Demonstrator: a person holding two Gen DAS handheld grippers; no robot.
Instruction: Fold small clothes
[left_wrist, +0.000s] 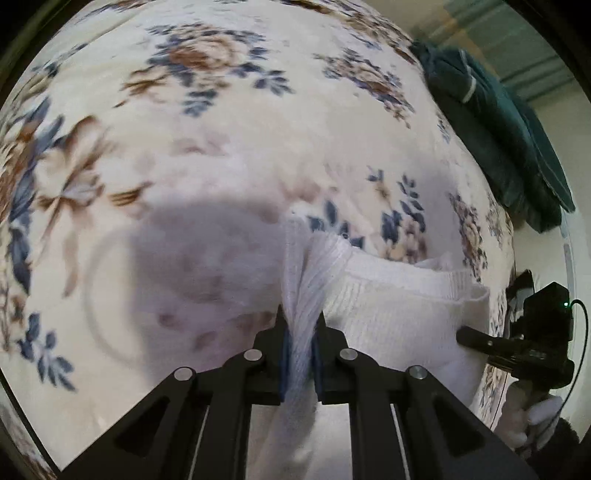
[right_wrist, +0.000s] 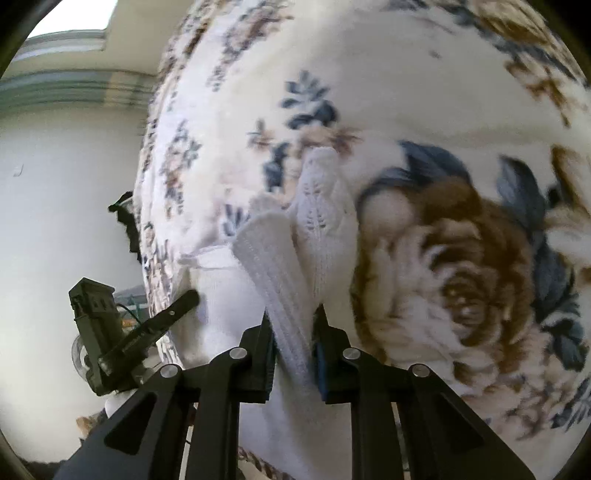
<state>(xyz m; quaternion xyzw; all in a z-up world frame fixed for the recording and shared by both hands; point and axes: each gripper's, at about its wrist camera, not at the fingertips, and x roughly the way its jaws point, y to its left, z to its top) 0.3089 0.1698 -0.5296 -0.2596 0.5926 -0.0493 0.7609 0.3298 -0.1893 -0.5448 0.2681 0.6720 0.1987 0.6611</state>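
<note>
Grip looks sound: left gripper (left_wrist: 301, 325) pinches a ribbed edge of the white knit garment (left_wrist: 399, 306) low in frame, right gripper (right_wrist: 293, 325) pinches another ribbed strip, over the floral blanket (left_wrist: 221, 129). Carry both edges level, keeping the fabric taut, before laying the fold.

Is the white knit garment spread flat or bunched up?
Bunched: the white knit garment is gathered into ridges where the left gripper and right gripper pinch it.
</note>
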